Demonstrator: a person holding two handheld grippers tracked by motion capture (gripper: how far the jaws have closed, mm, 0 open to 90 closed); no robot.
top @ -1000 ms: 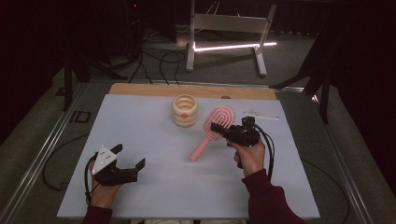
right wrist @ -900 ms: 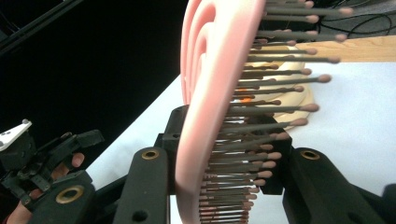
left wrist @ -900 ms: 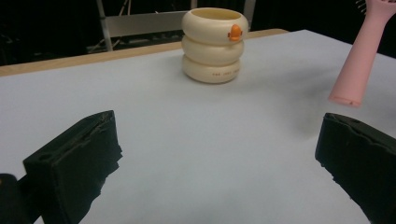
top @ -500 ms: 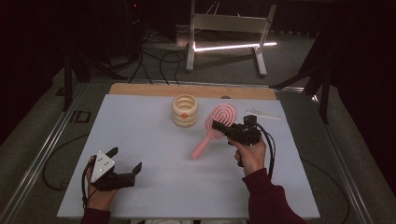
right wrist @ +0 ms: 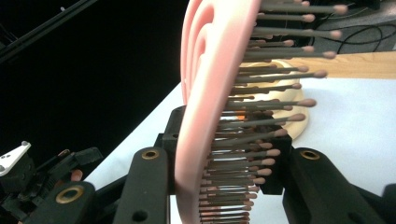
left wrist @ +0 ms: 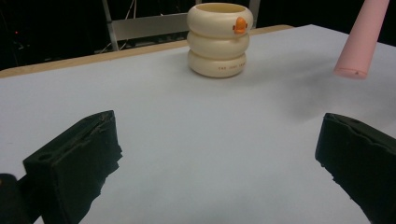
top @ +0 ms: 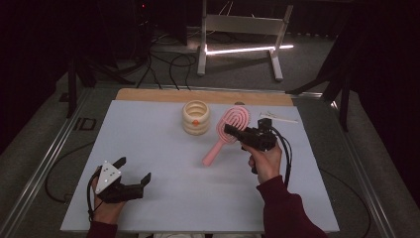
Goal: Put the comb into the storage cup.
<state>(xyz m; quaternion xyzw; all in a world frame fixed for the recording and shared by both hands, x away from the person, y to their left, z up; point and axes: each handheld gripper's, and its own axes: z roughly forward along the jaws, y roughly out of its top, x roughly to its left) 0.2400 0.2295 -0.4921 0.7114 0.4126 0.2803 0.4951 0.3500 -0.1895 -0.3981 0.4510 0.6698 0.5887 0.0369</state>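
A pink hairbrush [top: 218, 148] hangs tilted above the white table [top: 173, 208], its looped head toward the back. My right gripper [top: 231, 132] is shut on the brush just below the head; in the right gripper view the jaws press the pink back and the bristles [right wrist: 210, 93]. A cream ringed cup [top: 196, 118] with an orange mark stands just left of the brush head, also seen from the left gripper [left wrist: 219, 39]. My left gripper [top: 133, 169] rests near the front left of the table, open with nothing between its jaws [left wrist: 219, 140]. The brush handle tip [left wrist: 362, 42] hovers at upper right.
A wooden strip [top: 198, 95] runs along the table's far edge. Small white items [top: 278, 118] lie at the back right. Beyond the table stand a metal frame [top: 237, 25] and floor cables. Metal rails border the table's sides.
The left gripper has turned a little, its jaws now pointing more toward the back right. The right gripper and the brush have kept still.
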